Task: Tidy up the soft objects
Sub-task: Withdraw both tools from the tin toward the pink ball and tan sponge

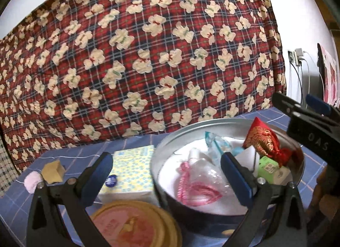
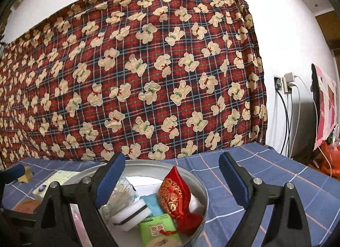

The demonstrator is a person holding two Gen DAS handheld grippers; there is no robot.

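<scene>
A round metal tin (image 1: 158, 151) on the blue checked cloth holds a red brocade pouch (image 1: 263, 141), a green packet (image 1: 267, 165), a white sponge (image 1: 247, 157) and a clear bag with pink cord (image 1: 197, 191). My left gripper (image 1: 167, 174) stands open across the tin's left wall, pressing on nothing. My right gripper (image 2: 172, 177) is open above the tin (image 2: 199, 183), with the red pouch (image 2: 172, 196) lying loose below it. The right gripper (image 1: 301, 103) also shows at the tin's far right in the left wrist view.
Left of the tin lie a dotted tissue pack (image 1: 131, 174), a brown block (image 1: 53, 170) and a pink pom-pom (image 1: 31, 181). A round pink-topped lid (image 1: 131, 225) sits near the front. A bear-print plaid blanket (image 2: 138, 77) hangs behind. Plugs and cables (image 2: 286, 90) hang at the right wall.
</scene>
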